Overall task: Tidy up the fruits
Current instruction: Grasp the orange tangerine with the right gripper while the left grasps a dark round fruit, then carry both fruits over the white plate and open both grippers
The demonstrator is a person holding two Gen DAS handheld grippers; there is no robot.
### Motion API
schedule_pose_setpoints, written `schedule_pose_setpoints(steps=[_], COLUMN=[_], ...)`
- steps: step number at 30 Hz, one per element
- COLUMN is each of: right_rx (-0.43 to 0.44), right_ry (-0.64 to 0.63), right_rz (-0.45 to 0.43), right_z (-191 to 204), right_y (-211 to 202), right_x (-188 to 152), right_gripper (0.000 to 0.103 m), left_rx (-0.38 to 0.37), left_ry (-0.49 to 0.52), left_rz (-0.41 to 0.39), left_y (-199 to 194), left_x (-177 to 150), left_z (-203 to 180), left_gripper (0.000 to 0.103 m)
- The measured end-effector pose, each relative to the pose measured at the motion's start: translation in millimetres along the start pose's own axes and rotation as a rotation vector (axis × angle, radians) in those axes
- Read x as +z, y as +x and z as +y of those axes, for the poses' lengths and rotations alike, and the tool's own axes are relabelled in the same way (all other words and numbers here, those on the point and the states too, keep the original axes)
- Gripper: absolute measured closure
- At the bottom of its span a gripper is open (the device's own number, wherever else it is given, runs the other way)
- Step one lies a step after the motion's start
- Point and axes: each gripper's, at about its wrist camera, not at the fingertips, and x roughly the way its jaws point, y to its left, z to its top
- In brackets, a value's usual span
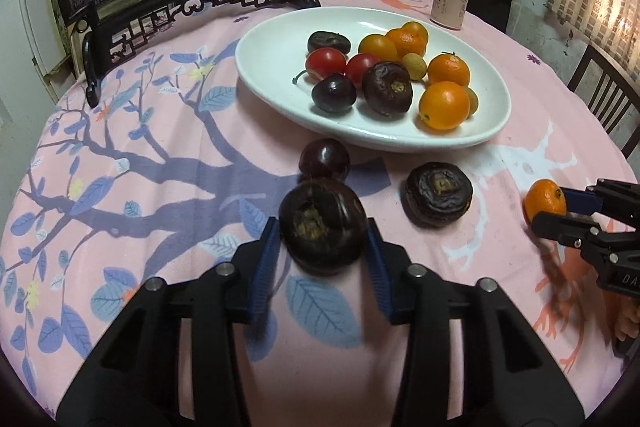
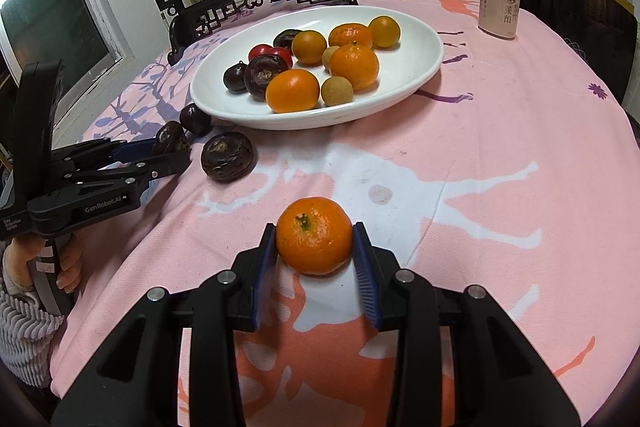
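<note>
Left claw [image 1: 323, 243]: your blue pads sit against both flanks of a dark water chestnut [image 1: 323, 225], which rests on the tabletop [image 1: 520, 131]. Closed on it, by the look of the contact on each side; not lifted.

Right claw [image 2: 314, 247]: pads bracket a mandarin [image 2: 314, 235] at its widest girth, stem scar facing up and toward the camera. Contact appears made on both sides; fruit is down on the pink cloth.

Handling, judged:
- Water chestnut: likely firm and light, with a flattened, ridged skin. Your hold across the flat flanks looks sound. It should not need much squeeze.
- Mandarin: soft peel, some give. Grip across the equator as you have it, and keep pressure modest so the skin does not bruise or split. Round and smooth, so it could roll out if the pads sit too high.

Outward from the left claw: a dark cherry [image 1: 324, 159] lies just beyond the held chestnut, close to the rim of the white plate [image 1: 256, 67]. A second water chestnut [image 1: 438, 193] lies loose to the right, between your two claws.

The plate already carries mandarins, red cherry tomatoes, dark fruit and small tan longans, roughly grouped by colour. A pale drink can [image 2: 501, 7] stands behind it, well apart.

Remaining loose, as judged: four pieces, two of them now in your claws.
</note>
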Motion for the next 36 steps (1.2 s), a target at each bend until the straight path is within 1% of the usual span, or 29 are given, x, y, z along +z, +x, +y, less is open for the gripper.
schedule_pose_setpoints(steps=[1, 3, 4, 5, 6, 9, 12, 14, 15, 17, 20, 23, 24, 26, 27, 29, 30, 32, 36], right_rx=[0.000, 0.002, 0.005, 0.007, 0.008, 0.017, 0.039, 0.053, 0.076, 0.114, 0.099, 0.103, 0.102, 0.112, 0.122, 0.149, 0.158, 0.166, 0.168], right_ry=[-0.001, 0.000, 0.003, 0.005, 0.006, 0.015, 0.037, 0.057, 0.071, 0.080, 0.076, 0.103, 0.112, 0.124, 0.120, 0.138, 0.156, 0.160, 0.189], right_rz=[-0.001, -0.002, -0.002, -0.003, -0.003, -0.004, -0.016, -0.050, -0.078, -0.112, -0.131, -0.131, -0.130, -0.116, -0.109, -0.122, -0.137, -0.157, -0.194], right_z=[-0.1, -0.1, -0.4, -0.2, -0.3, -1.6, -5.1, -8.5, -10.6, -12.0, -13.6, -19.2, -20.7, -21.6, -20.0, -19.4, -21.4, -25.9, -39.9], right_y=[0.0, -0.1, -0.2, -0.4, -0.4, -0.6, -4.6, -12.4, -18.4, -26.1, -26.6, -12.8, -8.2, 8.2, 15.6, 26.2, 26.2, 20.7, 1.1], right_x=[-0.1, -0.3, -0.4, -0.5, -0.6, -0.6, 0.4, 2.2, 4.9, 15.9, 48.2, 81.4, 87.5, 104.1, 110.1, 118.6, 119.2, 116.2, 101.1], right_gripper=[0.065, 0.065, 0.065, 0.065, 0.065, 0.065, 0.065, 0.065, 0.065, 0.065, 0.065, 0.065, 0.065, 0.065, 0.065, 0.051, 0.043, 0.043, 0.043], left_rx=[-0.015, -0.019, -0.023, -0.035, -0.043, -0.036, -0.017, -0.023, -0.024, -0.019, -0.004, -0.027, -0.036, -0.046, -0.046, -0.039, -0.037, -0.030, -0.042], left_ry=[-0.002, -0.001, -0.001, 0.000, 0.002, 0.014, 0.024, 0.023, 0.023, 0.028, 0.018, -0.025, -0.042, -0.058, -0.068, -0.088, -0.084, -0.078, -0.094], left_rz=[-0.002, -0.002, -0.003, -0.006, -0.007, -0.013, -0.055, -0.109, -0.120, -0.132, -0.127, -0.115, -0.112, -0.102, -0.102, -0.122, -0.132, -0.133, -0.133], left_y=[0.9, 2.2, 1.9, 1.1, 0.4, -2.7, -16.3, -32.6, -36.2, -37.9, -25.7, -7.6, 0.1, 9.8, 13.5, 15.7, 14.7, 12.6, 4.1], left_x=[1.6, 3.0, 3.1, 3.2, 3.0, 1.4, 0.6, 5.9, 9.3, 25.0, 52.8, 79.8, 88.0, 95.6, 97.4, 95.9, 93.8, 91.5, 80.6], left_z=[0.3, -0.2, -0.3, -0.4, -0.9, -4.3, -6.9, -7.4, -7.1, -6.7, -4.0, 0.9, 2.7, 5.1, 6.0, 9.7, 10.8, 12.7, 19.2], left_gripper=[0.050, 0.050, 0.051, 0.060, 0.060, 0.060, 0.060, 0.060, 0.060, 0.060, 0.060, 0.060, 0.060, 0.059, 0.058, 0.031, 0.030, 0.030, 0.029])
